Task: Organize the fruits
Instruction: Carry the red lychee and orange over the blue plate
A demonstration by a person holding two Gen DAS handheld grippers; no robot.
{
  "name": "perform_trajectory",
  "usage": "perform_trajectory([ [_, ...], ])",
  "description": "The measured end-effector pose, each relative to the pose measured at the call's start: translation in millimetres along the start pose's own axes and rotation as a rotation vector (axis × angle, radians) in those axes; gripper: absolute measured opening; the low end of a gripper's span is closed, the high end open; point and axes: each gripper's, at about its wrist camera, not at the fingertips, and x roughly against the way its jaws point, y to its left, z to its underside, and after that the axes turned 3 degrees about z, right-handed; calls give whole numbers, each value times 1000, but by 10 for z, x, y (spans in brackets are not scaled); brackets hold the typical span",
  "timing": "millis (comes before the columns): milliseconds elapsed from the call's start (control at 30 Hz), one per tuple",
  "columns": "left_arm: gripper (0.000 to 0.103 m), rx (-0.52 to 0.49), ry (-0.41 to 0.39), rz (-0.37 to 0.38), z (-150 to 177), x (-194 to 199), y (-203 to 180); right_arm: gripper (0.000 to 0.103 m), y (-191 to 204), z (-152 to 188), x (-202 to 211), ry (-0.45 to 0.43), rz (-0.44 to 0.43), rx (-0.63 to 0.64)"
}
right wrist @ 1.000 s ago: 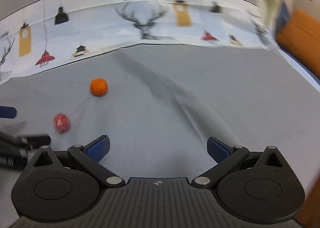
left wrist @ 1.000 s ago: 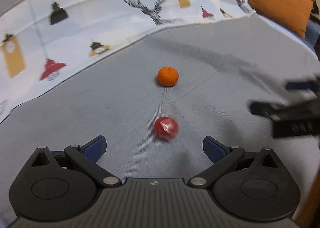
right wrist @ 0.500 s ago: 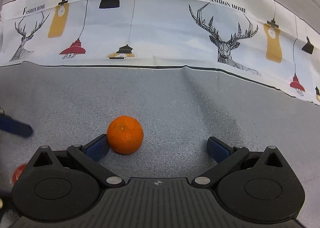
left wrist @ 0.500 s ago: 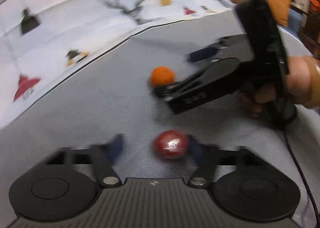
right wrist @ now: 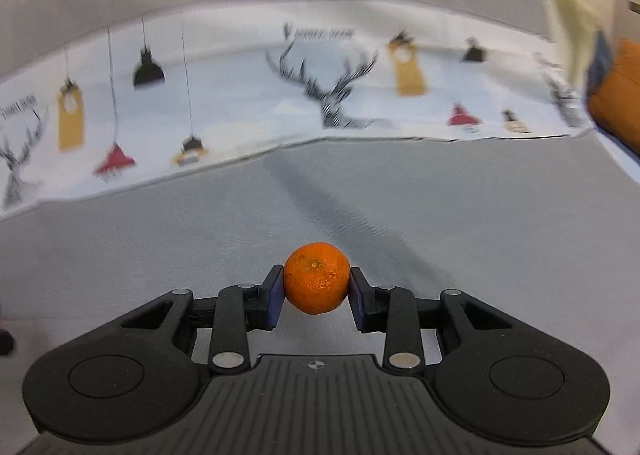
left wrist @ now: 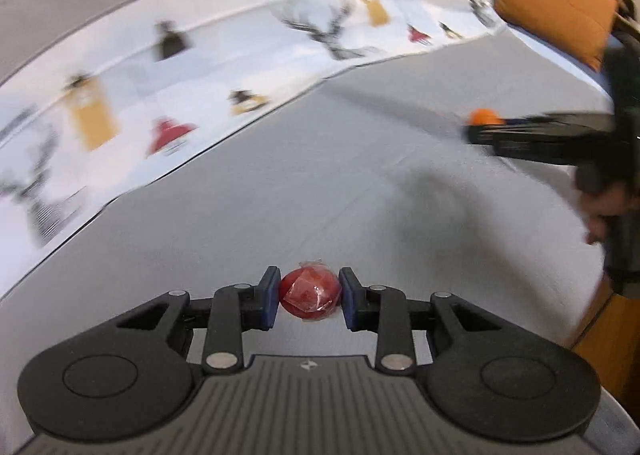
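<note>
Left wrist view: our left tongs (left wrist: 309, 297) just closed, pinching the red wrapped fruit (left wrist: 310, 292) dead centre above the grey surface (left wrist: 280, 191). Right tongs (right wrist: 316, 291), just closed, clamp the orange (right wrist: 317, 278); seen at 2 o'clock.

grey cloth (right wrist: 460, 223) over near surface, white printed sheet (right wrist: 248, 111) with deer and lamps across far side, orange cushion (left wrist: 556, 21) far right, wood edge (left wrist: 600, 339) near right, blurred
</note>
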Motion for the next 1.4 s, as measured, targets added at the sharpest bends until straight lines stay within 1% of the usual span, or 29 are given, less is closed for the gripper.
perform_trajectory([
  [133, 35, 87, 7, -43, 338, 799, 118, 35, 51, 127, 941, -37, -65, -64],
  [200, 35, 120, 12, -60, 520, 1157, 150, 35, 167, 200, 1346, -41, -107, -81],
  [300, 35, 168, 27, -80, 791, 1606, 160, 35, 423, 343, 1949, -36, -197, -80],
  [467, 35, 209, 47, -75, 1233, 2188, 142, 35, 873, 605, 2713, -22, -322, -17],
  [633, 35, 224, 23, -94, 1588, 2583, 112, 35, 1301, 845, 3269, -31, -395, 70],
  [767, 35, 265, -19, -116, 1789, 2848, 138, 35, 1561, 976, 3572, -61, -423, 159],
  [933, 35, 318, -67, -143, 1961, 3135, 188, 35, 1686, 1032, 3793, -91, -442, 208],
  [1167, 35, 366, -89, -154, 2040, 3287, 280, 35, 1853, 1052, 3860, -97, -459, 261],
  [1400, 35, 375, -84, -154, 2036, 3246, 382, 35, 1958, 1042, 3788, -75, -459, 284],
])
